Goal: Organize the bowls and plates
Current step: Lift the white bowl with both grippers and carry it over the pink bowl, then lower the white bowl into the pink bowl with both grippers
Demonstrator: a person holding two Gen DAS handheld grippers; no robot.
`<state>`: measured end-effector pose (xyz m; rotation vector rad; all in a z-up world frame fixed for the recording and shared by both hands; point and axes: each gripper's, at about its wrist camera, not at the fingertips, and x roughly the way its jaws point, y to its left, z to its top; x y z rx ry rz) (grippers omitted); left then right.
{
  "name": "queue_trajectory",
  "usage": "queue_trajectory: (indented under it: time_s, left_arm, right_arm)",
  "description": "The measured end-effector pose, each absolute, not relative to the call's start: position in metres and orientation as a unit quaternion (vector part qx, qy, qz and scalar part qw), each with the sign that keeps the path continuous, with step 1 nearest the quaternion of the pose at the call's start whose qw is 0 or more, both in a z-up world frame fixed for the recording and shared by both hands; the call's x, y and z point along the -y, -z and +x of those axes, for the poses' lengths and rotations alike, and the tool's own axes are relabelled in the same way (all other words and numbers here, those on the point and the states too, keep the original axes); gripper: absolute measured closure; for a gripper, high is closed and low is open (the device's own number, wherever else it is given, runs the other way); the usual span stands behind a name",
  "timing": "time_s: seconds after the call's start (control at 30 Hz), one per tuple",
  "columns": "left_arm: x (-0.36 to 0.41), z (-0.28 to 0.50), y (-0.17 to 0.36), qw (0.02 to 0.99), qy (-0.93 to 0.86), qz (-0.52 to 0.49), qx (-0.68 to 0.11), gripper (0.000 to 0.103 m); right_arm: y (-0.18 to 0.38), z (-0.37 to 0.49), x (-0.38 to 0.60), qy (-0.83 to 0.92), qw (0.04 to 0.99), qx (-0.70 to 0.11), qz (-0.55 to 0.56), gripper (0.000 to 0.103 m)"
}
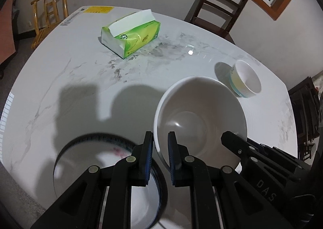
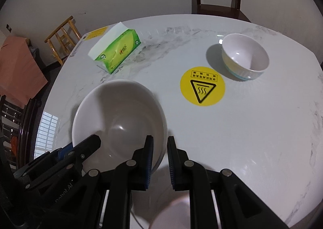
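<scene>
Left wrist view: left gripper (image 1: 160, 154) pinches the near-left rim of the large white bowl (image 1: 201, 115), one pad inside and one outside; the right gripper's finger shows on the opposite rim. The bowl appears lifted clear of the marble counter (image 1: 80, 79), just beside and partly over a dark-rimmed plate (image 1: 113, 160) below the fingers. A small striped bowl (image 1: 245, 79) stands apart on the counter; a green tissue pack (image 1: 131, 35) lies farther back. Right wrist view: right gripper (image 2: 160, 158) is likewise closed on the bowl's right rim, left gripper's finger visible at the far rim. Judgement: the bowl is probably bound for the plate. Keep both hands level and moving together so the rim does not twist out of either pinch; centre over the plate, lower until seated, then release both sides at once.
</scene>
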<state>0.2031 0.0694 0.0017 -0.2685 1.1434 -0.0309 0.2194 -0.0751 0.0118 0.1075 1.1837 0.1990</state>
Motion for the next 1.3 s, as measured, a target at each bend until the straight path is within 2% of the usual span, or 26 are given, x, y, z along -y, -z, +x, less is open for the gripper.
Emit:
queue_trajectory:
  time_s: [0.53, 0.87, 1.3]
  left_arm:
    - [-0.01, 0.139, -0.031, 0.833, 0.068, -0.107, -0.538, 0.091]
    - [0.034, 0.121, -0.002, 0.813, 0.088, -0.075, -0.571, 0.091]
    - [0.053, 0.121, 0.028, 0.791, 0.082, -0.048, -0.604, 0.091]
  right_arm:
    - [-0.055, 0.131, 0.132, -0.061, 0.846, -0.527, 0.046, 0.088]
    - [-0.024, 0.106, 0.176, -0.039, 0.828, -0.555, 0.07, 0.088]
    - [0.011, 0.101, 0.196, -0.037, 0.803, -0.589, 0.088, 0.087]
